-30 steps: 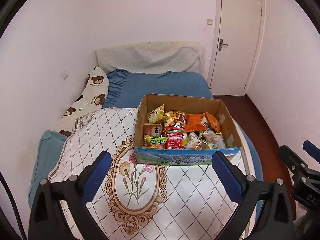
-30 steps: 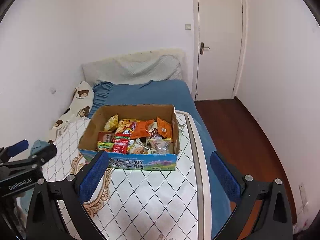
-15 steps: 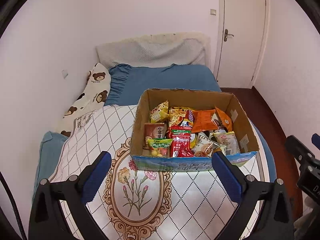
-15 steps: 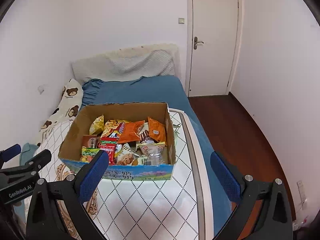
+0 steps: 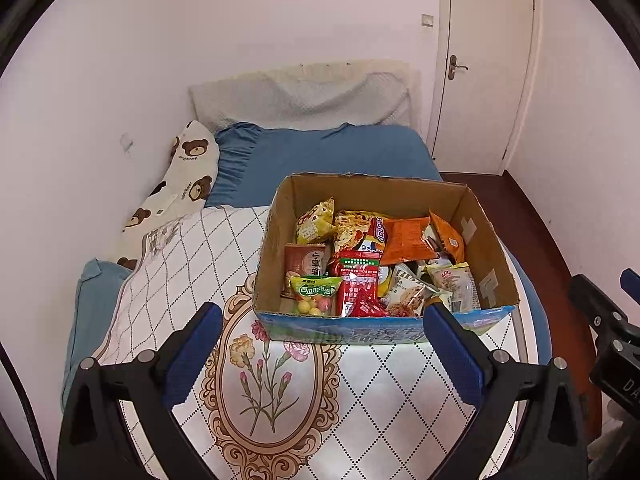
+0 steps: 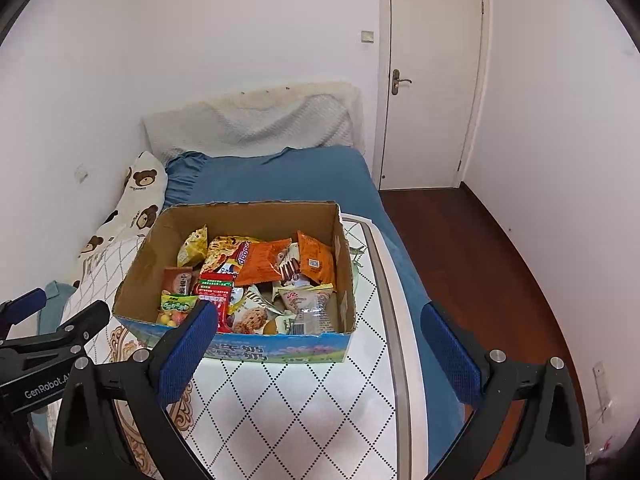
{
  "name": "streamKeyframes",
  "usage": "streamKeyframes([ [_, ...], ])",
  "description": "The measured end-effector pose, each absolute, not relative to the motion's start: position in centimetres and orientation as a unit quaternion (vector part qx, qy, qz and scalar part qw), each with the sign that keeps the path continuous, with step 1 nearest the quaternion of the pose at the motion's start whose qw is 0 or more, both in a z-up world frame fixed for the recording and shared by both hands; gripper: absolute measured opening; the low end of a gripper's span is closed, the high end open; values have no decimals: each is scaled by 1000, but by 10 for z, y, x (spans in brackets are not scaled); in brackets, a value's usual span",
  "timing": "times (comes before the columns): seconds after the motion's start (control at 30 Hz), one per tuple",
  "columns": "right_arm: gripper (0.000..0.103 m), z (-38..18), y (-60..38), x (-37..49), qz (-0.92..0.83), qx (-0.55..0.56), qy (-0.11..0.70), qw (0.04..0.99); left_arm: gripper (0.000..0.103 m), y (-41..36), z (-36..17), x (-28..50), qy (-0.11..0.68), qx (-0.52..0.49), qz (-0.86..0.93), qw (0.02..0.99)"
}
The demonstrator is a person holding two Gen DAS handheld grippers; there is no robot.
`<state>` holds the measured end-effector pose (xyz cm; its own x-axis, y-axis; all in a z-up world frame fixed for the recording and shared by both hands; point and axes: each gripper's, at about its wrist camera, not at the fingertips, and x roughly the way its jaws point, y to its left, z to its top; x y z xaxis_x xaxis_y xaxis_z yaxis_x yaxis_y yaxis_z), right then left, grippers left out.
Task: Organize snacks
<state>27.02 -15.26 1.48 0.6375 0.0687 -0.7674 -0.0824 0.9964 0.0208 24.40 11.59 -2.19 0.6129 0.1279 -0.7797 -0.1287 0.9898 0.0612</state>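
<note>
Both grippers, left (image 5: 320,354) and right (image 6: 318,350), spread wide, holding nothing. Snacks (image 5: 372,264) heaped in box (image 5: 384,330) just ahead. Fits sorting underway or finished; no snacks outside box.

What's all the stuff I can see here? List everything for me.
cardboard box: one, brown with a blue printed front, on the patterned mat
snack packets: many, orange, red, yellow, green and pale, piled inside the box
mat: one, white with a diamond grid and a flower oval, on the bed
bed sheet: one, blue, behind the box
bear pillow: one, cream with brown bears, by the left wall
door: one, white, shut, far right
floor: dark wood, right of the bed
left gripper: black with blue pads, open, empty
right gripper: black with blue pads, open, empty
</note>
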Motion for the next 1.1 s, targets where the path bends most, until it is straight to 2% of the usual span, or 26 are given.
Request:
streamKeyframes([
  [1.1, 103, 19, -159, 270, 42, -6, 421, 906, 103, 109, -10, 243, 422, 0, 66, 904],
])
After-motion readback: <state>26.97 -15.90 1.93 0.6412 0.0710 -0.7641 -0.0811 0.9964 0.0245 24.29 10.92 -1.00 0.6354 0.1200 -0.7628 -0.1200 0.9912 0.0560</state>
